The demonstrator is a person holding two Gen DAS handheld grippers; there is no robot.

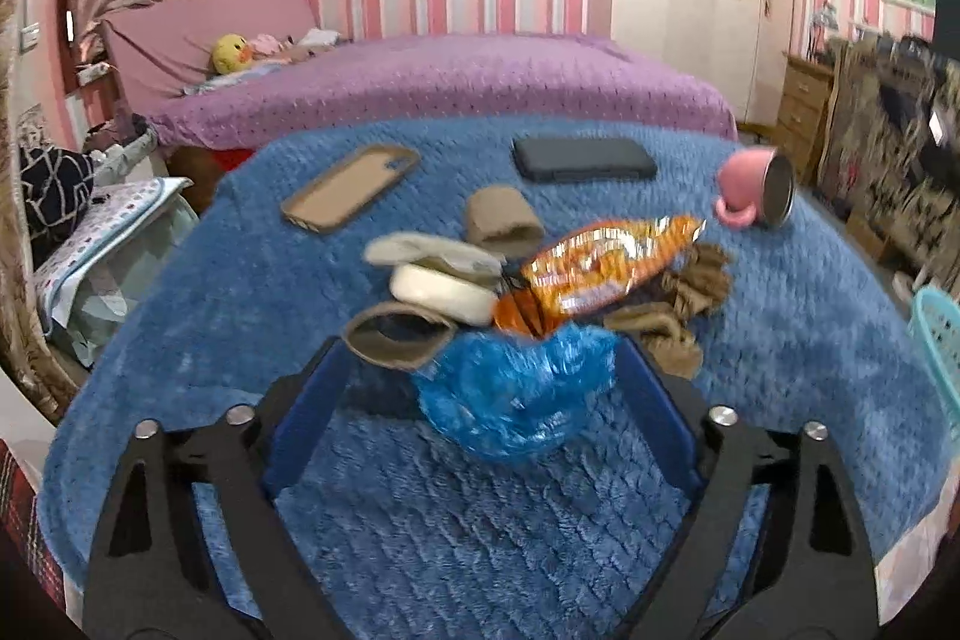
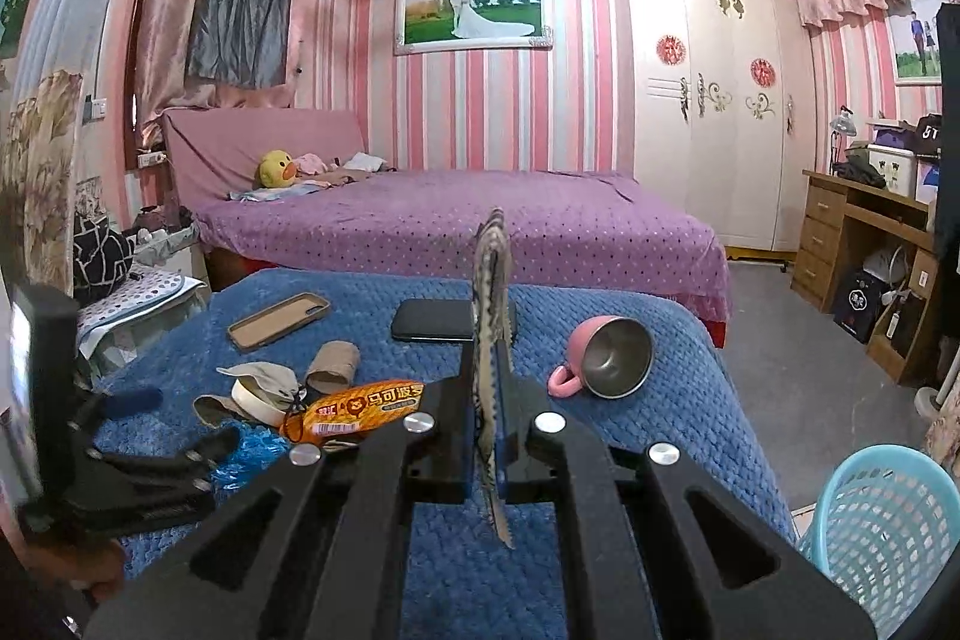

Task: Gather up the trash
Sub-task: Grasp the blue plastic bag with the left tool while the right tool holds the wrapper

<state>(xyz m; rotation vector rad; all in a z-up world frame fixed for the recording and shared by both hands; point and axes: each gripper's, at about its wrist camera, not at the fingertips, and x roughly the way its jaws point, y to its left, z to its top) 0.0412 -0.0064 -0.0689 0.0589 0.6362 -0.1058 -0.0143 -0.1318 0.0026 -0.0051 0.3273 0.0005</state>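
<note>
A blue quilted blanket (image 1: 240, 292) covers the surface in front of a purple bed (image 2: 540, 220), and a pile of litter sits near its middle. To the right, off the blanket's edge, stands a pale blue plastic basket (image 2: 888, 532). On the far side of the blanket lie a tan phone case (image 1: 351, 187) and a black phone (image 1: 585, 158), well apart from each other, and a pink mug (image 1: 759, 187) rests on its side to the right.

In the pile, an orange snack wrapper (image 1: 606, 268) lies across the top, with brown crumpled paper (image 1: 696, 292) just beside it on the right, a white oval lid-like piece (image 1: 444, 295) to its left, and cardboard tubes (image 1: 396, 340) around them. Nearest of all is a crumpled blue plastic bag (image 1: 516, 388).

The left gripper (image 1: 480, 370) points down at the pile with its jaws spread wide; the blue bag sits between its blue fingers (image 1: 306, 418), close to the right one, though motion blur makes it hard to say whether either pad touches it.

The right gripper (image 2: 492, 376) is raised over the blanket with its jaws pressed together on a thin patterned wrapper (image 2: 492, 292), which stands on edge, sticking out above and below the fingertips.
</note>
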